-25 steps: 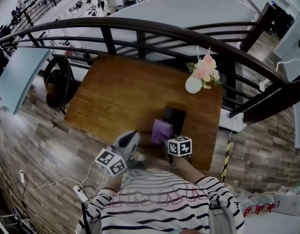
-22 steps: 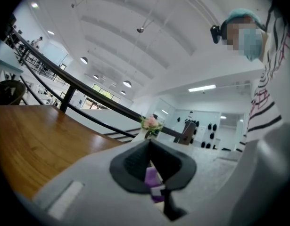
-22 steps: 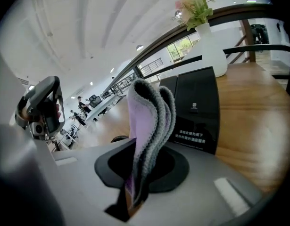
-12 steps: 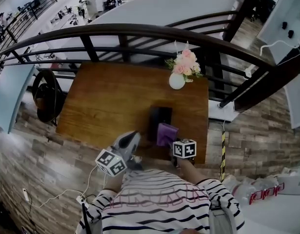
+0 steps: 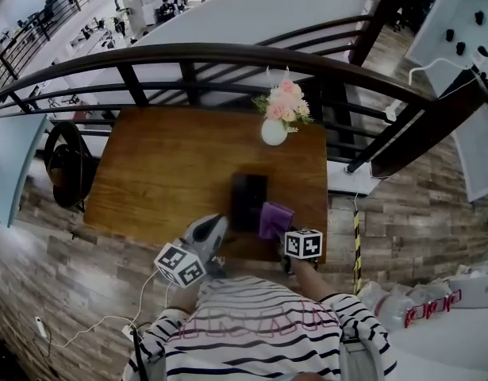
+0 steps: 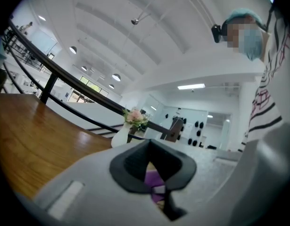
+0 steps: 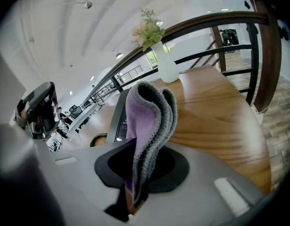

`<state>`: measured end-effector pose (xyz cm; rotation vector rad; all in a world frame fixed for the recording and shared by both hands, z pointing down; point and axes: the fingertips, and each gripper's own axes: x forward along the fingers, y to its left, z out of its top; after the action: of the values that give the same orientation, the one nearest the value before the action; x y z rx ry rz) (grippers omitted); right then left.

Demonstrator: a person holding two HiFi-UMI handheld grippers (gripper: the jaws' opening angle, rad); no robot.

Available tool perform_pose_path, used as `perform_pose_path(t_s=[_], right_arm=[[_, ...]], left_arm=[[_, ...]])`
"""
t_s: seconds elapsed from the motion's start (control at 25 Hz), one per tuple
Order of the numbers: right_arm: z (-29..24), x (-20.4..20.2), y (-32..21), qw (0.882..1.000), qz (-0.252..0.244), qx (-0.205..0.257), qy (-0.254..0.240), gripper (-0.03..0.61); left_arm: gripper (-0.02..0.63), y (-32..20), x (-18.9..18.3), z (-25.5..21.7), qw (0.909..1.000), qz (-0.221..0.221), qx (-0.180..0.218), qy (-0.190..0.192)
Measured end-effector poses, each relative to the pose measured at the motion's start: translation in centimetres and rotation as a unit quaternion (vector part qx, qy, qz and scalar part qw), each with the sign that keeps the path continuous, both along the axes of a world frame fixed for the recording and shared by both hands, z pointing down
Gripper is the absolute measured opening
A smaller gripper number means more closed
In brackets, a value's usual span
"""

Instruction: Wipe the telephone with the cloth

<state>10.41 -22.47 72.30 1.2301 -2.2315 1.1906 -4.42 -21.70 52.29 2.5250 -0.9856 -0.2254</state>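
Telephone (image 5: 249, 201), a dark slab, lies flat toward the table's (image 5: 164, 165) 5 o'clock edge. At its 4 o'clock, the right gripper (image 5: 283, 235) pinches a folded purple cloth (image 5: 275, 219) upright, probably poised for wiping. The left gripper (image 5: 215, 230), jaws together and empty, waits at 7 o'clock. No legible writing.

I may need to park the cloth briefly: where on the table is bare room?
Bare wood fills the table's left half, left of the telephone. A smaller patch lies between telephone and vase. Crowded: the near right corner, with the cloth in the right hand-held gripper.
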Motion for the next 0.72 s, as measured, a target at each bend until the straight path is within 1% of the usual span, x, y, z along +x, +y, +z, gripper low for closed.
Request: perform_pose_path(t_s=[0.16, 0.36, 0.56, 0.72], right_arm=[[-1.7, -0.3, 0.4, 1.000, 0.002, 0.017, -0.021, 0.050], [-5.7, -1.5, 0.1, 0.997, -0.013, 0.068, -0.047, 0.049], [-10.0, -2.7, 0.2, 0.988, -0.018, 0.108, -0.111, 0.050], [-12.6, -2.7, 0.4, 0.982, -0.005, 0.130, -0.140, 0.049]], left_arm=[[0.000, 0.3, -0.1, -0.3, 1.0000, -0.003, 0.006, -0.005], [0.000, 0.4, -0.5, -0.4, 0.9998, -0.014, 0.008, -0.010], [0.000, 0.9, -1.1, -0.7, 0.9993, -0.030, 0.015, -0.018], [0.000, 1.4, -2.0, -0.7, 0.9985, -0.049, 0.016, -0.020]])
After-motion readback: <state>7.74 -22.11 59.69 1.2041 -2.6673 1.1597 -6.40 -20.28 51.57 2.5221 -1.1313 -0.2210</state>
